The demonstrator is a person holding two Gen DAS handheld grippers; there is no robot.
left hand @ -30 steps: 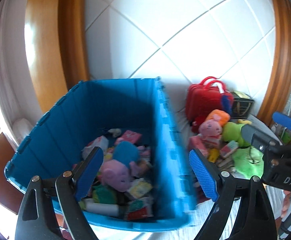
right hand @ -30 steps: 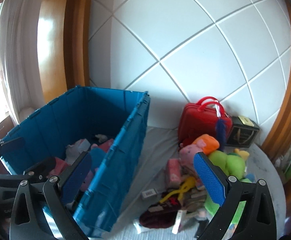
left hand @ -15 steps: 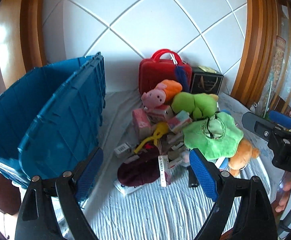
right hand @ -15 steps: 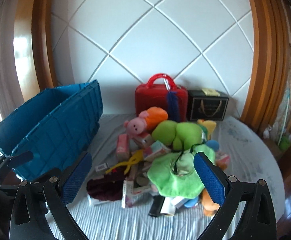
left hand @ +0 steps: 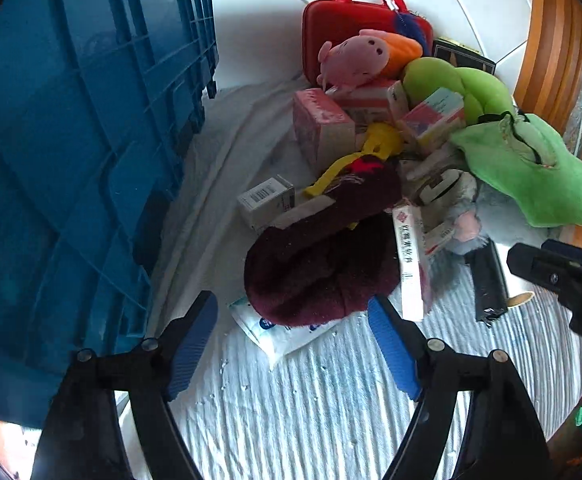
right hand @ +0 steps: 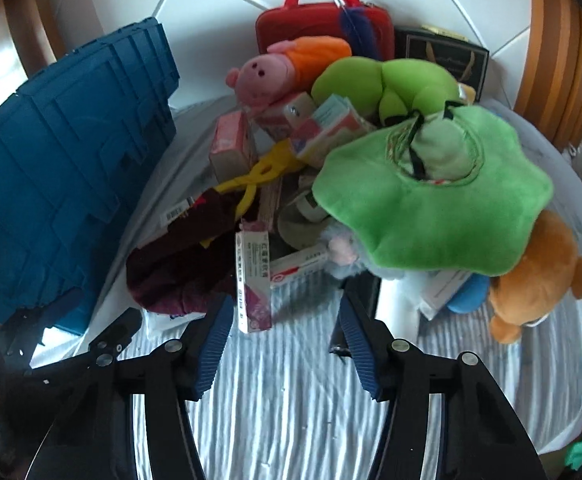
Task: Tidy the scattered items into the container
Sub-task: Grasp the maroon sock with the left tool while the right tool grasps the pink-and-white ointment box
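Blue crate (left hand: pixel 63 152) fills the left half of my left wrist view, its ribbed outer wall facing me; in the right wrist view it sits at left, long axis running from lower left up toward the frame's top centre.

Scattered pile lies right of the crate on the white ribbed cloth (left hand: pixel 311 412). Nearest item: dark maroon knit hat (left hand: pixel 319 268), centre of the left view, resting on a flat white packet (left hand: pixel 279 332). Long pink-and-white carton (right hand: pixel 253 276) lies with its long axis nearly vertical in frame, lower end pointing at my right gripper. Small grey barcode box (left hand: pixel 265 200) sits between hat and crate. Yellow toy (left hand: pixel 371 152) stretches diagonally, lower left to upper right. Pink pig plush (right hand: pixel 263 76) tops the pile, snout to the left. Green flower-shaped plush (right hand: pixel 431 200) at right, orange bear (right hand: pixel 539 276) beyond it. Red case (right hand: pixel 323 20) stands upright against the white tiled wall.

My left gripper (left hand: pixel 291 348): spread wide, holding nothing, just before the hat. My right gripper (right hand: pixel 283 344): also spread, unloaded, above the cloth, just short of the carton.
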